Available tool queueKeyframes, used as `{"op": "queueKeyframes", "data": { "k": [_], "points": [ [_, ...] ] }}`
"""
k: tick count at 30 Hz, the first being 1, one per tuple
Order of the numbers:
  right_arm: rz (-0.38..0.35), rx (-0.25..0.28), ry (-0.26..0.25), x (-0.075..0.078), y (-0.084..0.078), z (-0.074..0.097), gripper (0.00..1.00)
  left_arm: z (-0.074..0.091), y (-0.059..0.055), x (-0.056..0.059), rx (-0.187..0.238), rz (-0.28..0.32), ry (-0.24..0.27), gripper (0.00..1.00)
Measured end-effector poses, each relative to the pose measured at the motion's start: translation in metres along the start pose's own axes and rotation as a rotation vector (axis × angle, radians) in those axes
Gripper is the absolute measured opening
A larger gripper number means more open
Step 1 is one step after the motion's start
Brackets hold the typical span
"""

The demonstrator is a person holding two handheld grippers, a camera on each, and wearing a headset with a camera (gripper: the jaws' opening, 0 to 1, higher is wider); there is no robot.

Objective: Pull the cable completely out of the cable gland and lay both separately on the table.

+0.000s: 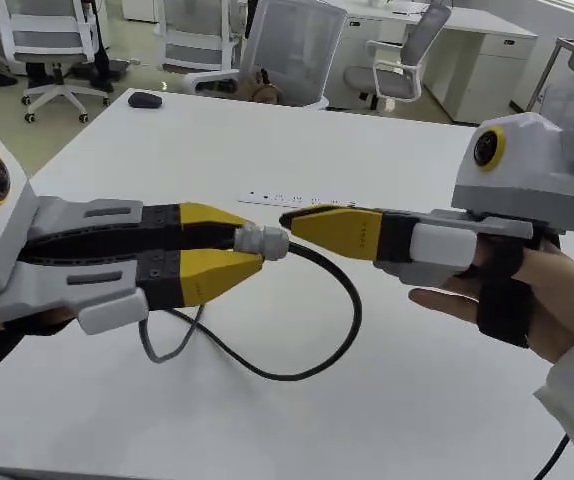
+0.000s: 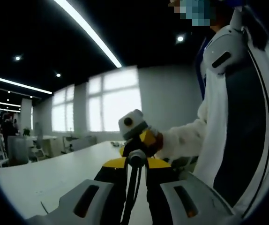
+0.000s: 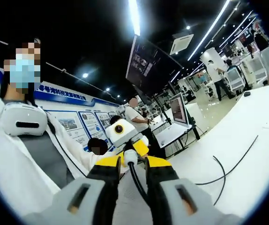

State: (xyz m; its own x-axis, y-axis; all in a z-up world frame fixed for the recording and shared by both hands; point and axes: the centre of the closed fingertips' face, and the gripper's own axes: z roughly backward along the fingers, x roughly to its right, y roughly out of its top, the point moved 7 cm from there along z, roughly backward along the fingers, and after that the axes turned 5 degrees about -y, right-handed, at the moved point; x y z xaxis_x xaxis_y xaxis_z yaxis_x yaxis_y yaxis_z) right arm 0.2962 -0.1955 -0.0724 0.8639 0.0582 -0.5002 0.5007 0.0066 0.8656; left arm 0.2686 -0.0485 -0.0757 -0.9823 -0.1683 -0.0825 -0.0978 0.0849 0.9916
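A grey cable gland point(image 1: 265, 242) is held above the white table point(image 1: 217, 150) between the yellow jaws of my left gripper point(image 1: 252, 245), which is shut on it. A black cable point(image 1: 352, 300) leaves the gland, loops down onto the table and runs back under the left gripper. My right gripper point(image 1: 289, 222) comes in from the right, tip to tip with the left, shut on the cable beside the gland. In the left gripper view the gland point(image 2: 135, 158) sits at my left gripper point(image 2: 135, 164). In the right gripper view the cable point(image 3: 137, 180) runs between the jaws of my right gripper point(image 3: 133, 161).
A thin white strip point(image 1: 287, 200) lies on the table behind the grippers. A dark mouse point(image 1: 145, 99) sits near the far left edge. Office chairs point(image 1: 292, 45) stand beyond the table. A loose cable end point(image 1: 152, 350) lies under the left gripper.
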Motion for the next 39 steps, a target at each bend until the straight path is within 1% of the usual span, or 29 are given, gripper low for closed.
{"op": "queueKeyframes", "data": {
  "k": [1,2,3,5,6,7,9,10,11,13,14,16,17,18,21,22,23,24,26,27,28,29,30,31,32,33,34,37,39],
  "points": [
    [-0.032,-0.016,0.015,-0.003,-0.004,-0.004,0.22,-0.001,-0.001,0.0,-0.005,-0.019,0.001,0.15],
    [-0.025,-0.013,0.013,0.0,-0.004,-0.007,0.21,-0.002,-0.001,0.0,-0.008,-0.026,-0.007,0.15],
    [-0.028,-0.029,0.026,-0.002,-0.007,-0.009,0.2,-0.003,-0.002,0.001,-0.009,-0.032,-0.008,0.15],
    [-0.019,-0.046,0.035,-0.001,-0.01,-0.013,0.14,-0.005,-0.003,0.001,-0.009,-0.04,-0.011,0.15],
    [-0.018,-0.048,0.051,-0.001,-0.011,-0.014,0.12,-0.006,-0.003,0.001,-0.009,-0.043,-0.012,0.15],
    [-0.029,-0.029,0.047,0.001,-0.01,-0.014,0.12,-0.006,-0.003,0.001,-0.009,-0.044,-0.008,0.15],
    [-0.088,-0.013,0.058,0.002,-0.009,-0.015,0.12,-0.005,-0.003,0.0,0.0,-0.042,-0.007,0.15],
    [-0.09,-0.018,0.054,0.004,-0.01,-0.016,0.12,-0.005,-0.003,0.0,-0.005,-0.045,-0.007,0.15],
    [-0.076,-0.02,0.047,0.004,-0.011,-0.016,0.11,-0.004,-0.004,0.0,-0.017,-0.048,-0.006,0.15],
    [-0.053,-0.038,0.03,0.005,-0.013,-0.016,0.11,-0.004,-0.007,-0.001,-0.049,-0.006,-0.014,0.15],
    [-0.045,-0.037,0.02,0.005,-0.014,-0.017,0.1,-0.004,-0.008,-0.001,-0.054,0.026,-0.018,0.15],
    [-0.031,-0.038,-0.007,0.008,-0.014,-0.017,0.1,-0.003,-0.011,-0.005,-0.06,0.083,-0.002,0.14],
    [-0.005,-0.043,-0.019,0.009,-0.015,-0.016,0.1,-0.003,-0.014,-0.006,-0.066,0.116,-0.002,0.14],
    [0.015,-0.046,-0.025,0.01,-0.015,-0.015,0.09,-0.004,-0.015,-0.007,-0.068,0.112,-0.001,0.14],
    [0.039,-0.042,-0.025,0.011,-0.018,-0.013,0.09,-0.004,-0.018,-0.008,-0.061,0.173,-0.01,0.14],
    [0.048,-0.042,-0.024,0.009,-0.019,-0.012,0.09,-0.004,-0.02,-0.007,-0.061,0.231,-0.015,0.14],
    [0.116,-0.047,-0.043,0.011,-0.017,-0.012,0.09,-0.004,-0.022,-0.009,-0.059,0.218,-0.016,0.14],
    [0.115,-0.054,-0.043,0.01,-0.017,-0.011,0.09,-0.004,-0.023,-0.009,-0.062,0.219,-0.018,0.14],
    [0.128,-0.066,-0.045,0.011,-0.018,-0.01,0.09,-0.003,-0.026,-0.009,-0.063,0.243,-0.022,0.14],
    [0.156,-0.066,-0.051,0.011,-0.018,-0.01,0.09,-0.003,-0.026,-0.009,-0.06,0.261,-0.021,0.14],
    [0.22,-0.066,-0.048,0.011,-0.018,-0.01,0.09,-0.003,-0.027,-0.008,-0.051,0.313,-0.037,0.14],
    [0.26,-0.073,-0.043,0.01,-0.019,-0.009,0.09,-0.002,-0.029,-0.009,-0.047,0.326,-0.05,0.14],
    [0.303,-0.079,-0.053,0.011,-0.019,-0.009,0.1,-0.002,-0.029,-0.009,-0.047,0.329,-0.05,0.14],
    [0.368,-0.092,-0.069,0.011,-0.02,-0.009,0.1,-0.001,-0.034,-0.011,-0.062,0.354,-0.047,0.14],
    [0.393,-0.104,-0.071,0.011,-0.021,-0.009,0.1,0.0,-0.036,-0.011,-0.068,0.373,-0.05,0.14],
    [0.454,-0.111,-0.072,0.011,-0.022,-0.01,0.1,0.0,-0.038,-0.011,-0.072,0.387,-0.054,0.14],
    [0.472,-0.123,-0.078,0.012,-0.024,-0.01,0.1,0.001,-0.041,-0.011,-0.072,0.41,-0.056,0.14],
    [0.511,-0.139,-0.077,0.011,-0.027,-0.01,0.1,0.002,-0.045,-0.01,-0.067,0.419,-0.058,0.14],
    [0.518,-0.145,-0.077,0.011,-0.029,-0.01,0.1,0.003,-0.046,-0.009,-0.064,0.435,-0.06,0.14]
  ]
}}
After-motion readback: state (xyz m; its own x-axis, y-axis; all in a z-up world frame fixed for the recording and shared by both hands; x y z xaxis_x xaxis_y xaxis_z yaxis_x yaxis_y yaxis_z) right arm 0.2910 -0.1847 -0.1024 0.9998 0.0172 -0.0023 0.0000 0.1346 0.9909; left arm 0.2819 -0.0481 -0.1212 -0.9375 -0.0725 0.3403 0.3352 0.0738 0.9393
